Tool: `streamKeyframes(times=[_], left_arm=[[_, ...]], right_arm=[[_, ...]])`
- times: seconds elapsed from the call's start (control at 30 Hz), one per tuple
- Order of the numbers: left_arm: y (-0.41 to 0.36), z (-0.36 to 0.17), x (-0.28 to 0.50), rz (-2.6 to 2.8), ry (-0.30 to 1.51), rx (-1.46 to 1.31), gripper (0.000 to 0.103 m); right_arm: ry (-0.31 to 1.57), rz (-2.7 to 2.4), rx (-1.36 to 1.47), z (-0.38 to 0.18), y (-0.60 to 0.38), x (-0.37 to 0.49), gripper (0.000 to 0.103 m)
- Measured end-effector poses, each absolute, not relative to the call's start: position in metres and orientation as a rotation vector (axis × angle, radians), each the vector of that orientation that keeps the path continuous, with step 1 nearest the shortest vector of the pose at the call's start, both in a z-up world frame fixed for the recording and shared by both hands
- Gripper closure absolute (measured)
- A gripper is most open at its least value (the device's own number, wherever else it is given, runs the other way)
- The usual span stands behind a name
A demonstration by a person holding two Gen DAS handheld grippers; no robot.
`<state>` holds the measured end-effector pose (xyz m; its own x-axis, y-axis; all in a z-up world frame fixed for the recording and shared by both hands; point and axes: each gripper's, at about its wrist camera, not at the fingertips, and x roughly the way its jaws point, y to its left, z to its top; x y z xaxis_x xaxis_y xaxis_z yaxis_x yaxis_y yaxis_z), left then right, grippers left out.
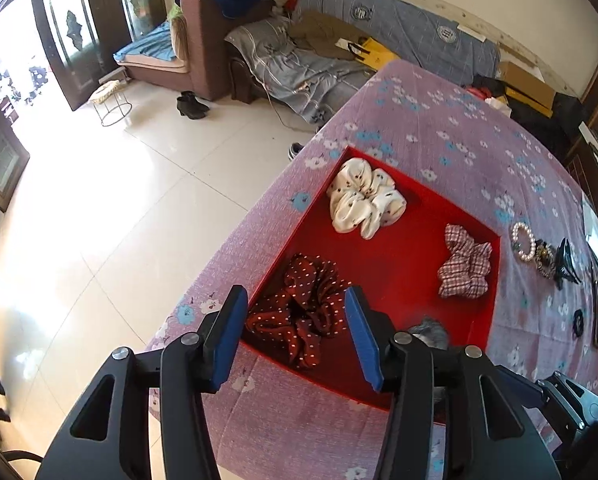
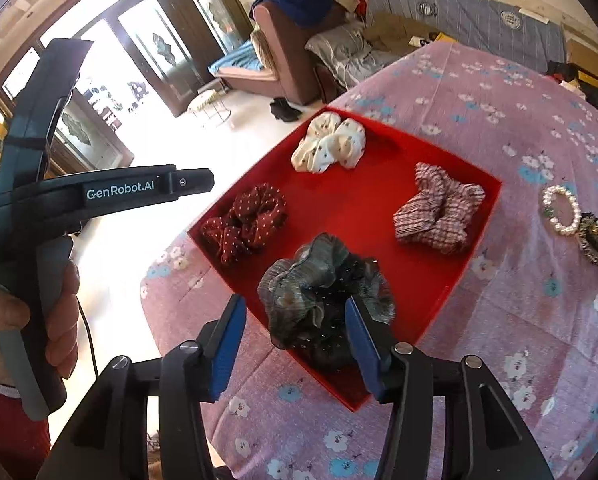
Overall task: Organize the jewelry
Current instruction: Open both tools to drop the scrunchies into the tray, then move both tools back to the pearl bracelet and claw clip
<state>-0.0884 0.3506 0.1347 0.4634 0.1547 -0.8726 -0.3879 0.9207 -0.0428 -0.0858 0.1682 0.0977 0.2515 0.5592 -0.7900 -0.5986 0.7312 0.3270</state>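
Note:
A red tray [image 1: 395,256] [image 2: 363,200] sits on a purple flowered tablecloth. It holds a white scrunchie [image 1: 365,198] [image 2: 329,144], a plaid scrunchie [image 1: 465,262] [image 2: 437,210], a dark red dotted scrunchie [image 1: 299,312] [image 2: 245,222] and a grey-black scrunchie [image 2: 323,296] [image 1: 429,330]. My left gripper [image 1: 295,316] is open above the dark red scrunchie. My right gripper [image 2: 295,320] is open, with its fingers on either side of the grey-black scrunchie. A pearl bracelet [image 1: 523,242] [image 2: 561,210] lies right of the tray.
Dark hair clips [image 1: 565,260] and a patterned hair tie [image 2: 595,238] lie beside the bracelet on the cloth [image 1: 459,136]. The table edge drops to a tiled floor [image 1: 99,220] on the left. The left hand-held gripper body [image 2: 39,200] shows at the left in the right wrist view.

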Motion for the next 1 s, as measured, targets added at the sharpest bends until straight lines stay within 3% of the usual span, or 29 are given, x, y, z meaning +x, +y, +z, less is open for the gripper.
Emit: streamKeyframes(times=[0.4, 1.0], left_arm=[[0.278, 0.157, -0.078, 0.242, 1.009, -0.194, 0.052], [0.121, 0.128, -0.021, -0.058, 1.092, -0.081, 0.052]], right_arm=[[1.049, 0.669, 0.088, 0.101, 0.074, -0.082, 0.044], [1.11, 0.271, 0.346, 0.057, -0.137, -0.07, 0.044]])
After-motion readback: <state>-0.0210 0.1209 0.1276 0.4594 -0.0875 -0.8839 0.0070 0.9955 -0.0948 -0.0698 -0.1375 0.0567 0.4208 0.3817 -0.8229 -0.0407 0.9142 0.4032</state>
